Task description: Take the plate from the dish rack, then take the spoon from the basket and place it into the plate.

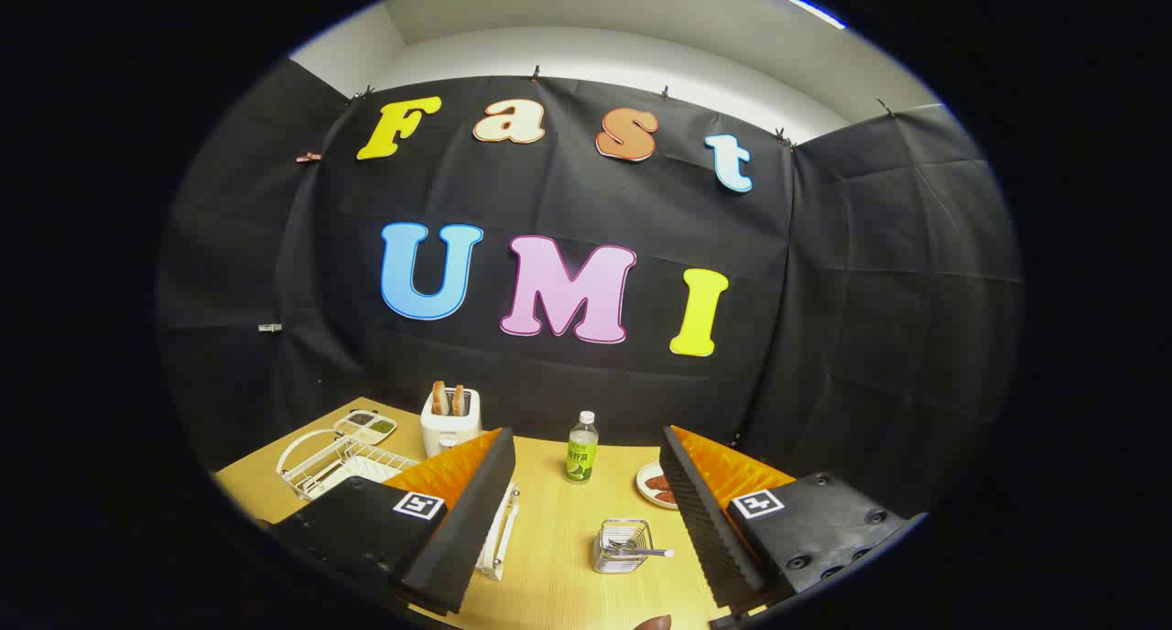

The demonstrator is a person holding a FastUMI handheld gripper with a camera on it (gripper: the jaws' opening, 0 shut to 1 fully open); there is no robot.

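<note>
My gripper (586, 434) hangs open above the wooden table, with nothing between its two black and orange fingers. A white wire dish rack (352, 472) stands off to the left, beyond the left finger. A white plate (295, 449) stands on edge in the rack's far left end. Between the fingers and closer to the right one sits a small wire basket (619, 548). A spoon (646, 551) lies in the basket, with its handle pointing at the right finger.
A green-labelled bottle (581, 447) stands just ahead of the fingers. Behind the left fingertip is a white toaster (449, 419) with bread in it, and a divided tray (364, 425) to its left. A small dish of red food (652, 485) sits by the right finger. A white object (500, 531) lies under the left finger.
</note>
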